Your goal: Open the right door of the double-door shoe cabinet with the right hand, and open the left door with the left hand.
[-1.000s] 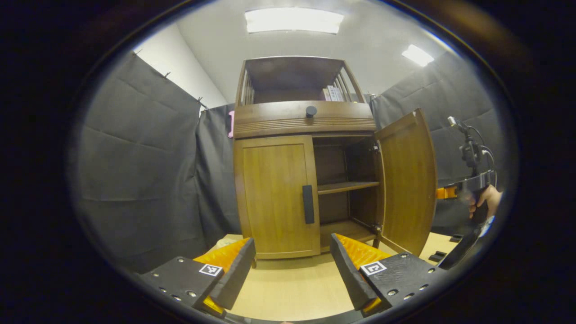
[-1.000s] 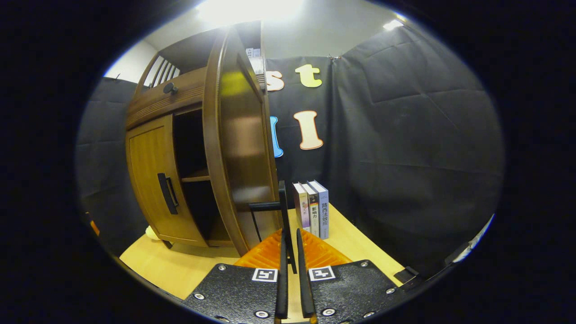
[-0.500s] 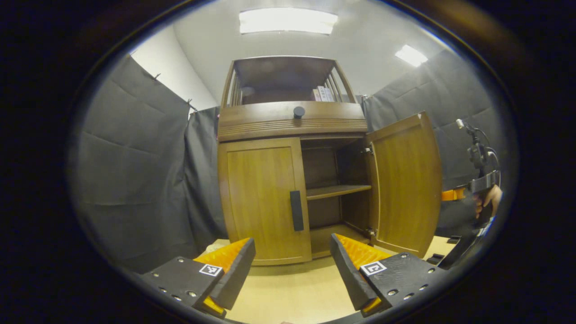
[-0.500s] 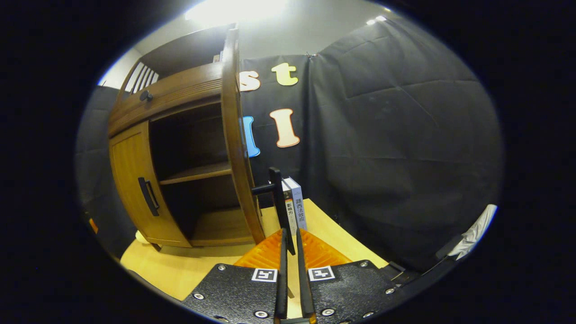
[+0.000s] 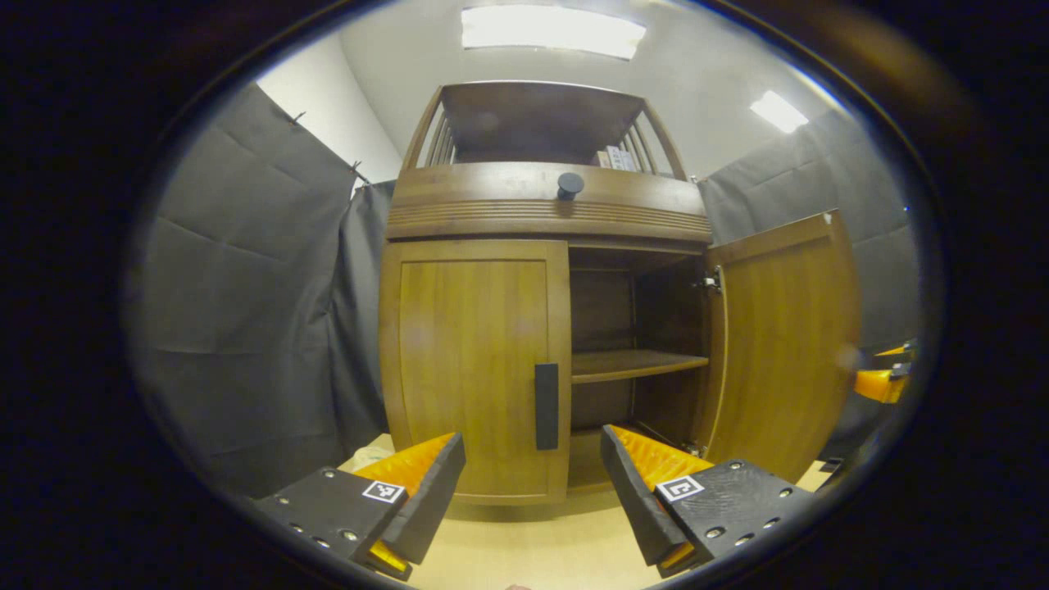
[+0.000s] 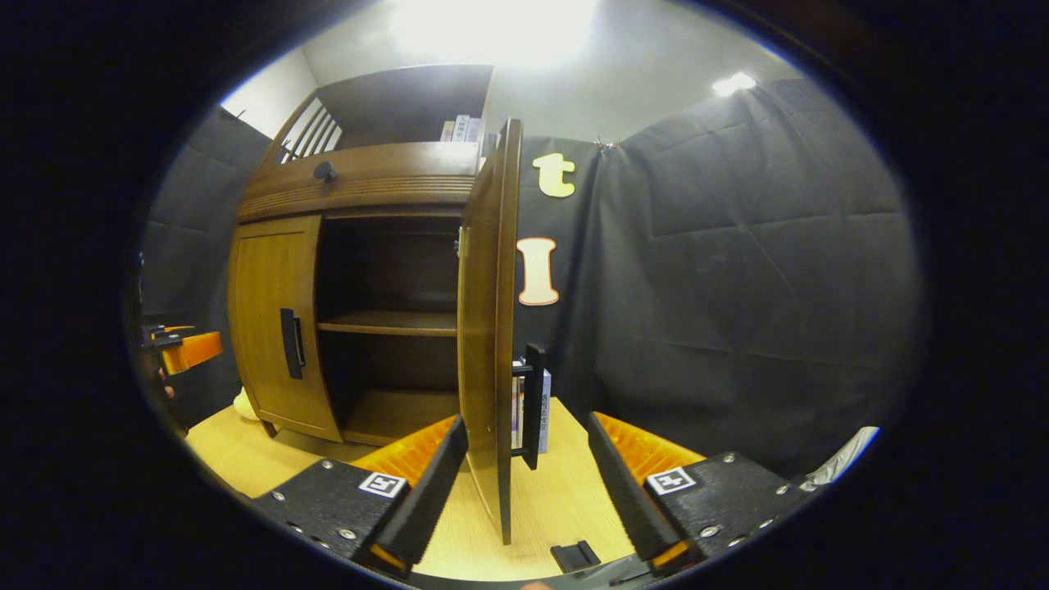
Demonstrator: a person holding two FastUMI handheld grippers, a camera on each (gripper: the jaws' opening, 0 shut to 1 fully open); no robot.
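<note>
Shoe cabinet (image 5: 541, 328): stands on the tabletop ahead. Right door (image 6: 489, 328): swung wide; my right gripper (image 6: 524, 475), fingers spread, straddles its edge and handle, pinching nothing. Left door (image 5: 475, 369): shut. My left gripper (image 5: 533, 483): spread, empty, just short of the left door's handle (image 5: 547, 406). Next, I judge: close on that handle, pull.

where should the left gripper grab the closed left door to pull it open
Grip the black vertical handle on the left door, near the edge that meets the open half. Come straight from the front with the left gripper, one finger on each side of the bar. In the right gripper view the handle stands off the panel, leaving room behind it, probably enough for a finger.
</note>
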